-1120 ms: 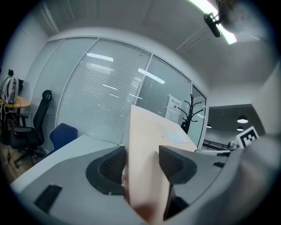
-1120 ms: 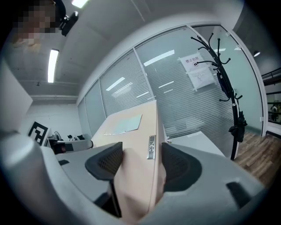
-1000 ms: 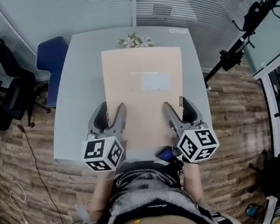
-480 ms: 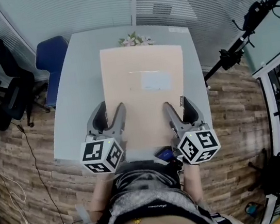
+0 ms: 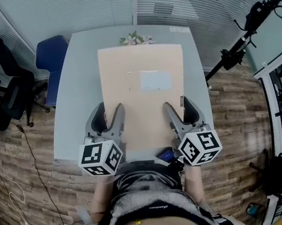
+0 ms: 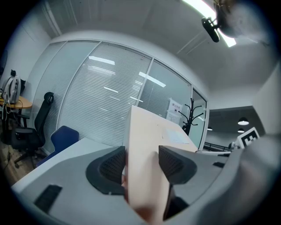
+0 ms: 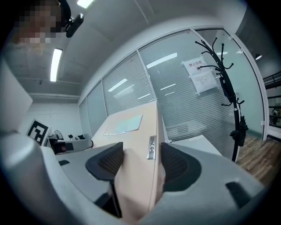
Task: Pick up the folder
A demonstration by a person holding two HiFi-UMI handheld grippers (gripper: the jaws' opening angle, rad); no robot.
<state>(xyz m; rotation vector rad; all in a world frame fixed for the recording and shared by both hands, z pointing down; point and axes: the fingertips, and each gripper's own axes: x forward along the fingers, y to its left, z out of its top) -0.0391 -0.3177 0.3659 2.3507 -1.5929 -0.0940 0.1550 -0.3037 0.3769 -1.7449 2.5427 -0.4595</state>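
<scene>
the ribbed pads [image 6: 110, 166] of your left gripper [image 6: 140, 161] are closed on the left edge of the folder [image 6: 147, 132], one pad on each face. your right gripper [image 7: 139, 163] clamps the folder's right edge the same way. its jaws are set wide around the thick side, just behind a small metal fitting [image 7: 152, 147] on that edge. seen from above, the two grippers hold the near end of the beige folder, one at each side, with their marker cubes [image 5: 102, 158] toward your body. the folder stretches away from you over the middle of the grey table [image 5: 74, 119], with a pale label [image 5: 156, 81] on its top face. no view shows whether its underside touches the table. a spray of flowers [image 5: 136, 40] sits at the table's far edge, just beyond the folder. a blue chair [image 5: 51, 57] stands at the table's far left corner, and a black office chair [image 5: 12, 76] is further left, on a wood floor [image 5: 239, 136]
</scene>
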